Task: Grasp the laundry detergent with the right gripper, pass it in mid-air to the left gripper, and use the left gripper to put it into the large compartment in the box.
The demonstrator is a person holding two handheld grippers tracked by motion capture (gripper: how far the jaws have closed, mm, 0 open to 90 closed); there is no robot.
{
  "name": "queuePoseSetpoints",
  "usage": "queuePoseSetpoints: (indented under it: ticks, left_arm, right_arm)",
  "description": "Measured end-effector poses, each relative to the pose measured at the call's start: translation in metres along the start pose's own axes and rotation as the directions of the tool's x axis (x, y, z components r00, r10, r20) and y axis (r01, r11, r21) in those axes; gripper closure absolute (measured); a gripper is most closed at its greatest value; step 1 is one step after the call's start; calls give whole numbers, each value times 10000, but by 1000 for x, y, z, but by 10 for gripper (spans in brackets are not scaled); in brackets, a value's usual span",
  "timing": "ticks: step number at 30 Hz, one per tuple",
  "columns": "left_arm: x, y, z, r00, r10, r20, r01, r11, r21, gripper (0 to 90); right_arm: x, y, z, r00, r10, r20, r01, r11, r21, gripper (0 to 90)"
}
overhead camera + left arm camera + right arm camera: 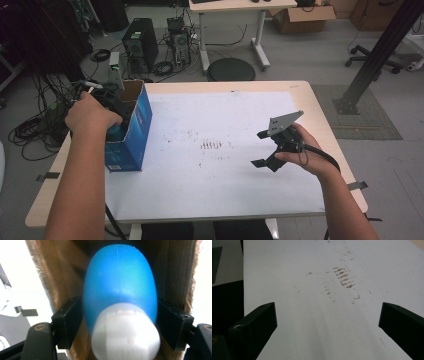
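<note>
A blue bottle with a white cap lies inside an open blue cardboard box, cap end toward the camera in the left gripper view. My left gripper reaches down into that box, and its black jaws flank the bottle's sides without a clear squeeze. In the high view the left gripper is mostly hidden by the hand and the box wall. My right gripper hovers open over the white sheet at the table's right, nothing between its jaws.
The box stands at the table's left edge. Brown smudges mark the middle of the white sheet. Beyond the table are computer towers, tangled cables, a round black stool and a black frame post.
</note>
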State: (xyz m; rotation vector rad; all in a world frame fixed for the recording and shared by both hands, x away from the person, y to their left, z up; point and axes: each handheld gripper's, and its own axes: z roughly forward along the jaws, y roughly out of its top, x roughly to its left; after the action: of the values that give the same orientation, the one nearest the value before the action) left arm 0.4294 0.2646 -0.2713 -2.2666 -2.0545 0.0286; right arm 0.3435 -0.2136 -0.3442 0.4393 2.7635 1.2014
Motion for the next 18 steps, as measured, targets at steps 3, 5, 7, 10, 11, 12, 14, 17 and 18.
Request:
queuePoseSetpoints:
  ticks: [3,5,7,10,11,12,14,17,18]
  left_arm:
    - [0,-3,-7,10000,28,-47,-28,9999,-125,269]
    - [0,-4,-10,10000,18,-38,-19,9998,-196,273]
    - [0,-6,-13,10000,-7,-76,6,9997,-237,273]
    - [-1,-8,-17,10000,-5,-75,3,9996,-291,268]
    - [-1,-9,-19,10000,-20,-70,17,9995,-329,263]
    - [-2,-10,-20,10000,-25,-54,24,9995,-304,253]
    - [-2,-11,-22,10000,10,-27,-11,9998,-218,230]
    - [-3,-13,-28,10000,-4,29,5,9996,-287,204]
    - [-4,-14,-28,10000,-42,46,43,9995,-304,196]
  right_arm:
    - [0,0,0,10000,2,-4,-2,10000,-36,19]
    - [0,1,0,10000,-15,-3,15,10000,-68,18]
    - [1,2,0,10000,-58,-18,58,9999,-85,19]
    - [1,3,-2,10000,-83,-12,83,9999,-136,18]
    - [2,4,-2,10000,-91,-5,91,9999,-141,18]
    - [2,4,-3,10000,-90,-2,90,9999,-146,18]
    - [2,4,-3,9999,-136,-2,136,9998,-162,18]
    - [3,5,-5,9999,-133,-2,133,9997,-209,18]
    - [4,6,-6,9999,-153,10,153,9997,-213,18]
